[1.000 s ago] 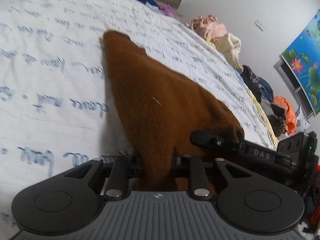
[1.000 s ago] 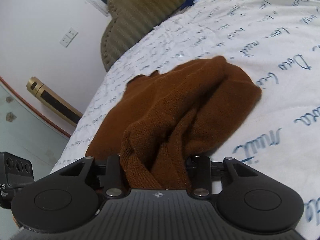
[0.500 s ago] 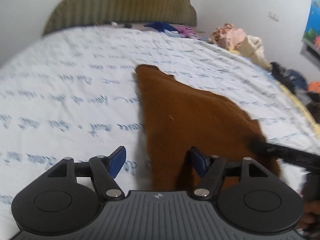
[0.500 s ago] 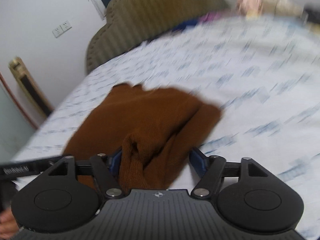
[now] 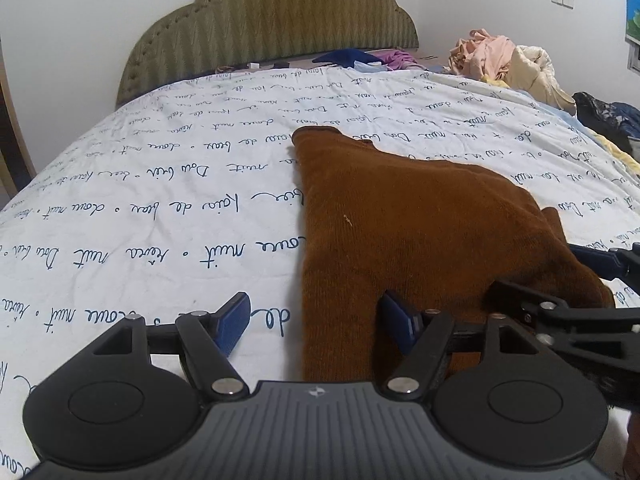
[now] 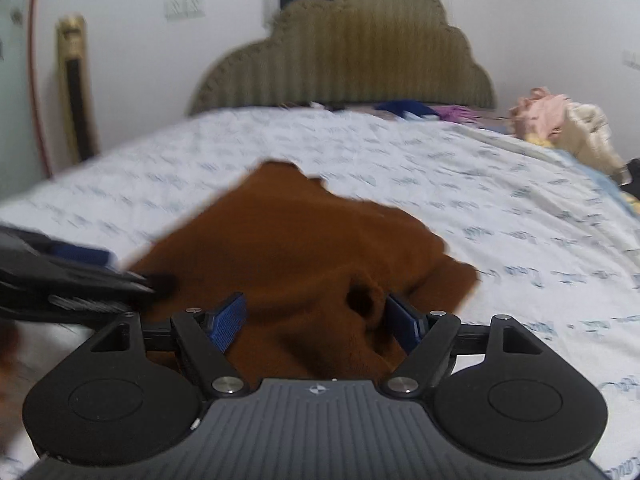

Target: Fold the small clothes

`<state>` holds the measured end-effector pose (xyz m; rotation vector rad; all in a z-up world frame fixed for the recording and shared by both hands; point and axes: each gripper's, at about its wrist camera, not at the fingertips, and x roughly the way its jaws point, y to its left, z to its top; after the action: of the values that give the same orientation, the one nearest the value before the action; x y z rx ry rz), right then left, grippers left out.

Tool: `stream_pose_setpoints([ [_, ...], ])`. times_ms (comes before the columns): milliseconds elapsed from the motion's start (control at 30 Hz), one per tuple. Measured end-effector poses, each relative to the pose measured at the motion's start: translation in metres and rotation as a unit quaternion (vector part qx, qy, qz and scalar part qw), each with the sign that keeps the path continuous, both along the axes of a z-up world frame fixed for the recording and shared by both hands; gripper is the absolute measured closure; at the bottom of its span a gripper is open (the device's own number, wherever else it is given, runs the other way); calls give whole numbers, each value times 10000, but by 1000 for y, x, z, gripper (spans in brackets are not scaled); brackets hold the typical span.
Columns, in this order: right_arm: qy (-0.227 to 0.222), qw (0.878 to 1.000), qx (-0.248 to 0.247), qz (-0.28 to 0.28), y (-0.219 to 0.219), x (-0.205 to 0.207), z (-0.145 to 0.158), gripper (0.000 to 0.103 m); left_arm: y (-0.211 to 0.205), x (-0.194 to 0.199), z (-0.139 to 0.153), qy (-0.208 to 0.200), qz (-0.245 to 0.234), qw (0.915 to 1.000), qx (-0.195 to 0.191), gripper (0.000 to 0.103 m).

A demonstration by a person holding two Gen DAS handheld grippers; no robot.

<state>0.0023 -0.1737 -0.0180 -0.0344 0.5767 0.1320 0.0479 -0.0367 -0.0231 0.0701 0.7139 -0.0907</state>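
Left wrist view shows the left gripper spread over the brown knitted garment, lower centre. Right gripper gapes too; smooth that bunched edge before regripping.

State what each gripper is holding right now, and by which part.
Nothing is held. The left gripper and the right gripper both stand open over the near edge of the brown sweater, which lies on the bed sheet.

Garment: plain rust-brown knit. Bedsheet: white, printed with dark blue cursive script. Headboard: olive with zigzag ribbing; gripper pads: blue on black frames.
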Motion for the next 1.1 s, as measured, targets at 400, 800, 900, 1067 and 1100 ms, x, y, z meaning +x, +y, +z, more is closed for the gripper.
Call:
stream_pose_setpoints([
  [400,178,9980,516,-303,-11,-5,-15,16,-6,-10,-6,-157,39,9996,211,24],
  [800,228,9969,622,-431,-15,-14,-28,1,2,-23,-15,-294,197,9993,75,16],
  [900,230,9970,591,-452,-14,-18,-29,1,5,-30,-17,-325,179,9993,4,15],
  [1067,214,9971,528,-508,-12,-24,-29,0,15,-39,-21,-306,175,9991,-241,14],
  [1100,213,9972,509,-512,-11,-25,-29,0,17,-41,-21,-299,192,9990,-281,12],
])
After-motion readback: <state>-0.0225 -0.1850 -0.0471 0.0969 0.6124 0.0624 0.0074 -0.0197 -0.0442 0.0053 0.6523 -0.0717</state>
